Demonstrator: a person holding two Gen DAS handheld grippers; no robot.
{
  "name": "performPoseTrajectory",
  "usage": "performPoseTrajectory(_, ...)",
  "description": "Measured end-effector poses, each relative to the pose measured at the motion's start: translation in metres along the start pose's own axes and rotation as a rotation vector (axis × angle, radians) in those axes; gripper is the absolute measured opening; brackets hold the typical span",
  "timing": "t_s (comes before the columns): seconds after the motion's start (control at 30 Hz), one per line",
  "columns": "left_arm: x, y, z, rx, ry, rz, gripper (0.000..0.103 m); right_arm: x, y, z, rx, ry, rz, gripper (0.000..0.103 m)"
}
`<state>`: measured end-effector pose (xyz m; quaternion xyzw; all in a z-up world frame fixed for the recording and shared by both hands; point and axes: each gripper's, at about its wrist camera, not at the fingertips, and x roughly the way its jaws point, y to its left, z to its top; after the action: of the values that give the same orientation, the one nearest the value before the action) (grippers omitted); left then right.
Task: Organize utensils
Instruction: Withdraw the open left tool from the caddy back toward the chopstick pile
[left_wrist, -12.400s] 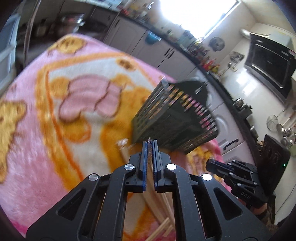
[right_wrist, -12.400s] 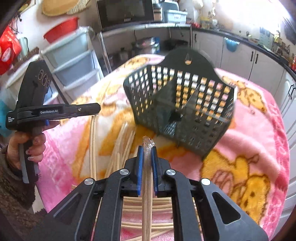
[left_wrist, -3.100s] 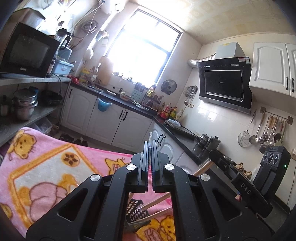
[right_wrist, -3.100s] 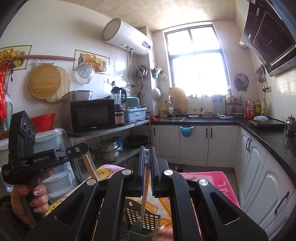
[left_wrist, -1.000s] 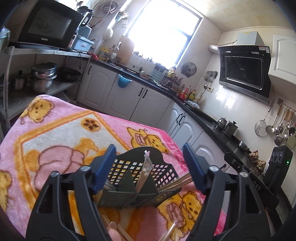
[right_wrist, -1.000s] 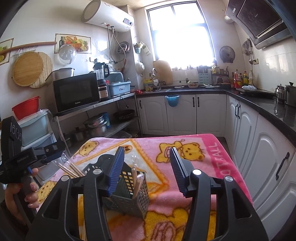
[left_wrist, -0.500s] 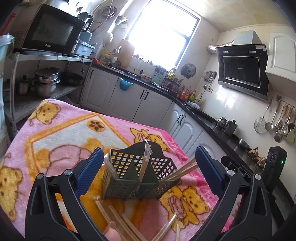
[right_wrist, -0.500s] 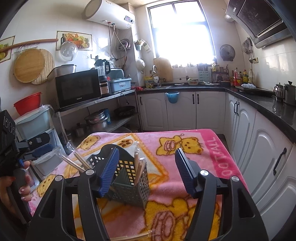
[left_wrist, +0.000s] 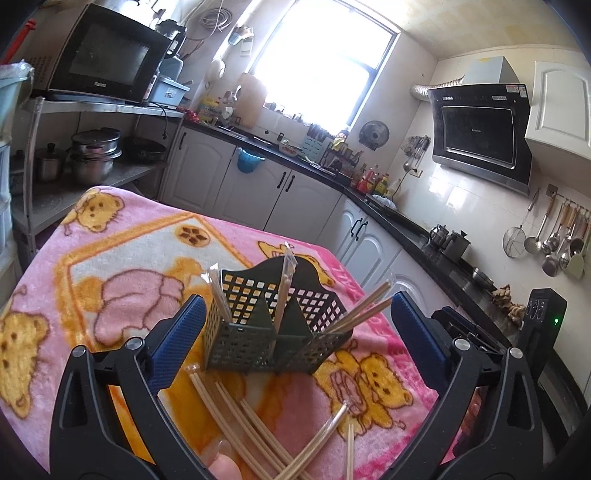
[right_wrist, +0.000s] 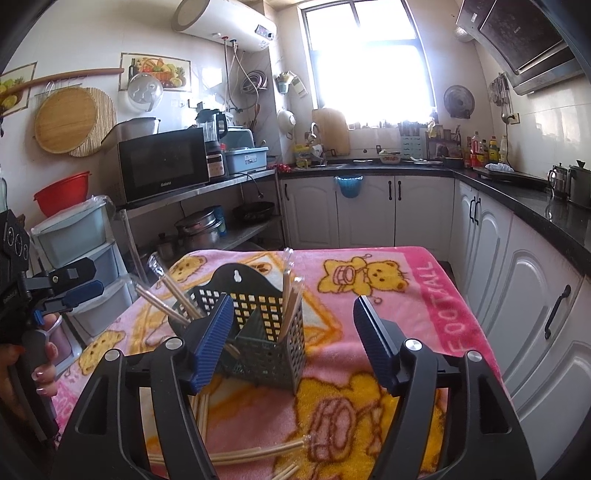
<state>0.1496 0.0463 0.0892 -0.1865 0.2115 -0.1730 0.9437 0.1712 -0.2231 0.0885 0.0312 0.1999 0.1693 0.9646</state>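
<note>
Left wrist, tongs (left_wrist: 295, 339) wide, basket (left_wrist: 273, 332) upright

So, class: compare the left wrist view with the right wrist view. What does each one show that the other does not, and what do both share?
Only the left wrist view shows the ladles and strainers hanging on a wall rail and the whole black range hood.

Only the right wrist view shows the white water heater, the round wooden board and the red bowl.

Both show the dark slotted basket holding wrapped chopsticks on the pink bear blanket, loose chopsticks lying in front, and the microwave.
</note>
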Motion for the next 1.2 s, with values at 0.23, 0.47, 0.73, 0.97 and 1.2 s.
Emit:
performPoseTrajectory(0.23, -0.005, 0.0, -0.01, 0.01, 0.001, 0.019, 0.092, -0.004, 0.005, -0.011, -0.009, 0.024, 0.01, 0.066)
performPoseTrajectory(0.47, -0.01, 0.001, -0.021, 0.022, 0.008, 0.041, 0.092, -0.003, 0.01, -0.02, -0.018, 0.047, 0.017, 0.066)
performPoseTrajectory(0.73, -0.007, 0.01, -0.036, 0.013, 0.054, 0.066, 0.092, -0.001, 0.012, -0.033, -0.024, 0.086, 0.025, 0.066)
performPoseTrajectory(0.97, -0.003, 0.017, -0.05, 0.007, 0.1, 0.09, 0.092, 0.006, 0.011, -0.047, -0.015, 0.134, 0.032, 0.066)
performPoseTrajectory(1.2, -0.003, 0.021, -0.062, 0.001, 0.129, 0.11, 0.092, 0.01, 0.011, -0.064, -0.003, 0.181, 0.039, 0.066)
